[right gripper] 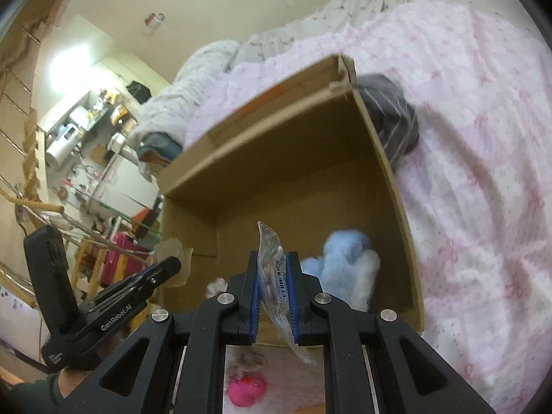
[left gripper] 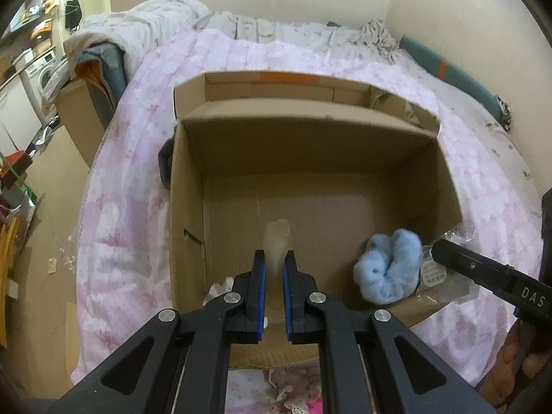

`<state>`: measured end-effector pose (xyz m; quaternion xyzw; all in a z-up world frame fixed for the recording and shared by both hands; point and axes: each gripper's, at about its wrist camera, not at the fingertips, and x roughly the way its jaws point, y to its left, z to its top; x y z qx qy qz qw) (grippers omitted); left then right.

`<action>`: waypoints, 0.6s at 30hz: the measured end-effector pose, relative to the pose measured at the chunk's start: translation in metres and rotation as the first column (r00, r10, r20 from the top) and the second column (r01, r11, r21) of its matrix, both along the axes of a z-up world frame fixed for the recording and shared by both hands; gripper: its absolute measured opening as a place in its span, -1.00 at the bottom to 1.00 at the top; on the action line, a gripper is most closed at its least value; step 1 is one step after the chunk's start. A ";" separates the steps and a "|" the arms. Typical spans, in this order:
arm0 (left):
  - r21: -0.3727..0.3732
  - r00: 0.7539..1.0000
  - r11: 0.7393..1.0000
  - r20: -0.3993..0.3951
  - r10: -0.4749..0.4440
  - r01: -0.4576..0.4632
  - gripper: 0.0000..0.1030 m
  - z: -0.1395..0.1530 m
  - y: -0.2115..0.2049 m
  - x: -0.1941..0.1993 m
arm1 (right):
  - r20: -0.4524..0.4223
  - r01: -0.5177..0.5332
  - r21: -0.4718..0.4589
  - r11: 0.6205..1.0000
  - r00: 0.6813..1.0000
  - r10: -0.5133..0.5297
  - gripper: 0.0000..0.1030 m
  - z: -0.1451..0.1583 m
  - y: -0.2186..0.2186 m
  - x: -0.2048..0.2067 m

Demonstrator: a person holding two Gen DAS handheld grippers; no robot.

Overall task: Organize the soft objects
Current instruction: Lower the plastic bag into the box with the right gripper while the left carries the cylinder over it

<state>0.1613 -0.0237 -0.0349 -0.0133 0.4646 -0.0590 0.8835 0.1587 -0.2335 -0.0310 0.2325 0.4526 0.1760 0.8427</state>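
Note:
An open cardboard box (left gripper: 310, 158) stands on a pink patterned bed cover (left gripper: 120, 172). My left gripper (left gripper: 274, 258) is shut on a pale translucent soft piece (left gripper: 277, 241) and holds it above the box's near side. A fluffy light blue soft toy (left gripper: 388, 269) lies in the box's near right corner; it also shows in the right wrist view (right gripper: 345, 262). My right gripper (right gripper: 274, 258) is shut on a clear plastic packet (right gripper: 272, 276) over the box (right gripper: 276, 179). It enters the left wrist view as a black bar, with the packet (left gripper: 434, 272) at the box's right wall.
A dark grey striped cloth (right gripper: 390, 117) lies against the box's outer wall. A bright pink fluffy thing (right gripper: 246, 388) lies below my right gripper. Rumpled bedding (left gripper: 155, 24) is heaped at the bed's far end. Cluttered floor and shelves lie left of the bed.

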 end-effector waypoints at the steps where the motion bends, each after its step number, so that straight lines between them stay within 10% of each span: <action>1: 0.007 1.000 1.000 -0.004 -0.001 0.001 -0.84 -0.003 -0.001 0.000 | -0.003 -0.007 -0.015 1.000 1.000 0.007 -0.70 -0.002 0.002 0.000; 18: 0.014 1.000 1.000 -0.006 0.001 -0.001 -0.83 -0.009 0.001 -0.006 | -0.047 -0.057 -0.068 0.996 0.997 0.054 -0.70 -0.017 0.018 -0.003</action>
